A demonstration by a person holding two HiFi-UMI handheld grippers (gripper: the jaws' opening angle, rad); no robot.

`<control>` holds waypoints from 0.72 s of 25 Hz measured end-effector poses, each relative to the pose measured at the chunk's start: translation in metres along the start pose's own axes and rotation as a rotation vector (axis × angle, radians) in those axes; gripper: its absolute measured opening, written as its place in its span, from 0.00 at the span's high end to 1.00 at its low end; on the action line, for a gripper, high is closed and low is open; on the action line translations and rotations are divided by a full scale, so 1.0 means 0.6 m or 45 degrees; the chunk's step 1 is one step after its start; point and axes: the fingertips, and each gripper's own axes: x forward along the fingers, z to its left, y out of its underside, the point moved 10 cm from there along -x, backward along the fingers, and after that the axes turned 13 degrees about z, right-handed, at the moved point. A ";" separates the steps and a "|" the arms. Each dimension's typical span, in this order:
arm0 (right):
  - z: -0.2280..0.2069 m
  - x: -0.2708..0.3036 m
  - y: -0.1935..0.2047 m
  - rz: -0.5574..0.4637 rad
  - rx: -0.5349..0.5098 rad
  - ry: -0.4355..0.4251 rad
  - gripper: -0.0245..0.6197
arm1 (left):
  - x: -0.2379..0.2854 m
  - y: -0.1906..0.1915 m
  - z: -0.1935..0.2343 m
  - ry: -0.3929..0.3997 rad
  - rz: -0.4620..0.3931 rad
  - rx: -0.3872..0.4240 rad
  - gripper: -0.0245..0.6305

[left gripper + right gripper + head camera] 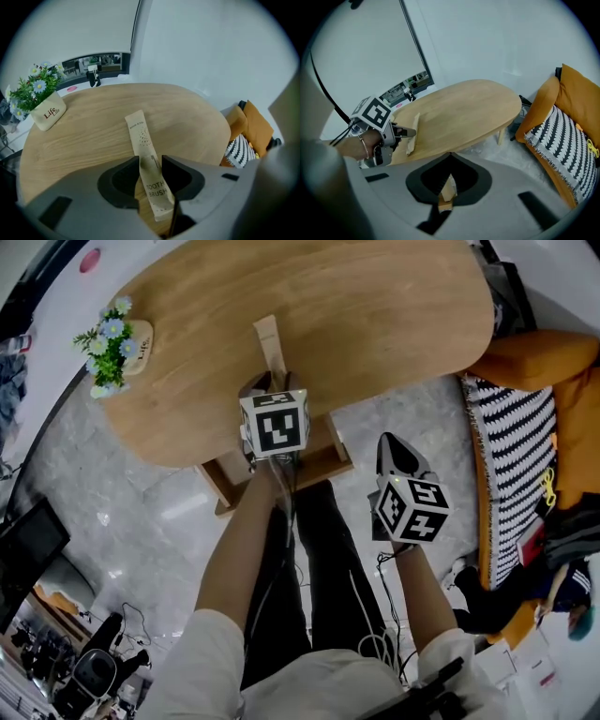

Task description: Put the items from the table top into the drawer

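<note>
Toothbrush packet (146, 154): a long paper sleeve printed TOOTH BRUSH, clamped between my left jaws, which are closed on its lower half. The upper half sticks out past the tips, up the frame, over the wood. In the head view the packet (269, 341) sits centre frame, pointing up and away from my left gripper (271, 382). I can't tell whether its far end touches the table top.

From the right gripper view, the packet (412, 133) is at left of frame, at the table's near edge, held by that same left gripper (404, 132).

The drawer (217, 488) is pulled out from under the table's near edge, just below my left gripper in the head view, centre frame.

My right gripper (450, 156) has its jaws clenched tip to tip, with nothing in them. In the head view it (388, 442) hangs right of centre, off the table, over the grey floor (169, 502) beside the drawer.

The oval wooden table (375, 315) fills the top of the head view. A flower pot (117, 343) stands on it at upper left, well apart from the packet. An orange sofa (534, 362) with a striped throw (511, 456) is at right edge.
</note>
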 end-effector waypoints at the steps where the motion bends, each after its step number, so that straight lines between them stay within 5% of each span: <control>1: 0.001 0.003 0.001 0.005 0.001 -0.004 0.97 | 0.003 0.000 0.001 -0.004 0.009 0.002 0.77; 10: 0.008 0.014 -0.002 0.025 -0.004 -0.015 0.97 | -0.005 -0.003 0.018 -0.039 0.039 0.019 0.91; 18: 0.043 0.008 -0.011 -0.013 -0.015 -0.025 0.97 | -0.032 0.010 0.034 -0.020 0.027 0.079 0.92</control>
